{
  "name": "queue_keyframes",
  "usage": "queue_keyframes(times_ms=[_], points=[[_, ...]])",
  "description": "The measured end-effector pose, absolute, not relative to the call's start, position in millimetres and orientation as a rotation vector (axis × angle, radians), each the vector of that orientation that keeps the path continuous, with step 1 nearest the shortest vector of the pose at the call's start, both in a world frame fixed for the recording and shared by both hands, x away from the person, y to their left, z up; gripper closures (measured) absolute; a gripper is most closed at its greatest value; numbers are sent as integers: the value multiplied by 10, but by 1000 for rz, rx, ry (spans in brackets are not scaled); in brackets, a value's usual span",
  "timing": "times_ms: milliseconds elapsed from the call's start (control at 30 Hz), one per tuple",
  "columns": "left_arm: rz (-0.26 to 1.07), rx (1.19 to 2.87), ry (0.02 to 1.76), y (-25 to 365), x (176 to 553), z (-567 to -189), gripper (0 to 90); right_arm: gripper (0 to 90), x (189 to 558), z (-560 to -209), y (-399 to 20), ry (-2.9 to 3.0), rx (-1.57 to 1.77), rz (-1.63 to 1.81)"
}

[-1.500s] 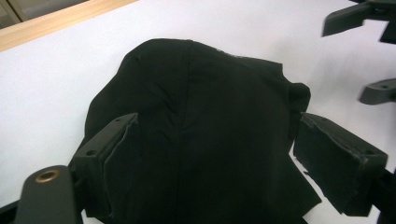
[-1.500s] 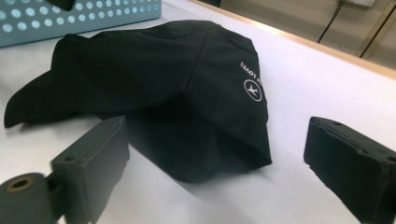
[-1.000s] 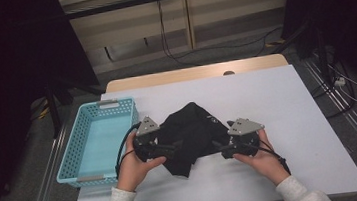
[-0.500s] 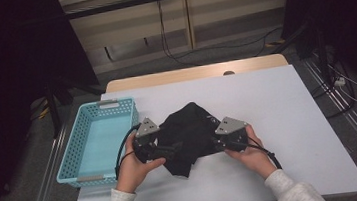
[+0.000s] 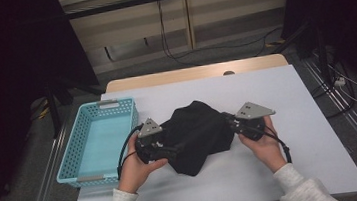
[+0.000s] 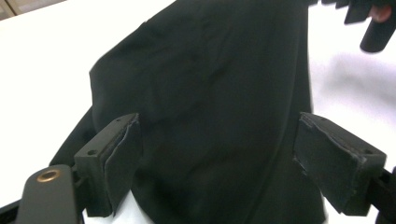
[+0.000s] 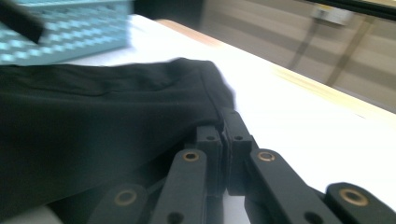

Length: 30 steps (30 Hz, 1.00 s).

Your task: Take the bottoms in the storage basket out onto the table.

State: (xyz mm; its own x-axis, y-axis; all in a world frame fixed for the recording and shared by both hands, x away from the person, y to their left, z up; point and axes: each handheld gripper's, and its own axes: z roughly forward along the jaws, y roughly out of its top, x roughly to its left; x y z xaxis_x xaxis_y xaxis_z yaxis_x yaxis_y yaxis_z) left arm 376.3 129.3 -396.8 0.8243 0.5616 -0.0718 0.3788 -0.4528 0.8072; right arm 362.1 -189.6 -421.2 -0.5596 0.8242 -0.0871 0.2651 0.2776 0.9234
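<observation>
We are gripping the black cloth point(image 5: 197, 133), lying crumpled mid-tabletop point(image 5: 309, 117) beside the blue basket point(image 5: 101, 139), with the right tool point(image 7: 223, 122), its jaws having just closed on the edge. The left tool point(image 6: 215, 163) is standing wide around the cloth, not yet pinching; folding or moving looks barely started.

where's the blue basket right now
In the high view the blue basket sits on the left part of the white table, just left of the left gripper and the black cloth.
</observation>
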Motion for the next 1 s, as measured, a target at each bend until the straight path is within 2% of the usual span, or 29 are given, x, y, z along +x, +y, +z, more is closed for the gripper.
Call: queue_keyframes(times_ms=[167,400,633,867,1000], points=[[230,2125,691,1236,3756,-4075,168,878,3657,-4277,-2244,1921,1130,1275],[226,2115,706,1208,3755,-4093,196,878,3666,-4368,-2408,1918,1197,1236],[156,2145,689,1146,3693,-4196,320,876,3686,-4396,-2516,1897,1235,1252],[156,2175,692,1075,3670,-4300,339,874,3700,-4410,-2482,1915,1231,1249],[159,2185,716,1082,3689,-4367,416,874,3709,-4409,-2464,1914,1237,1268]])
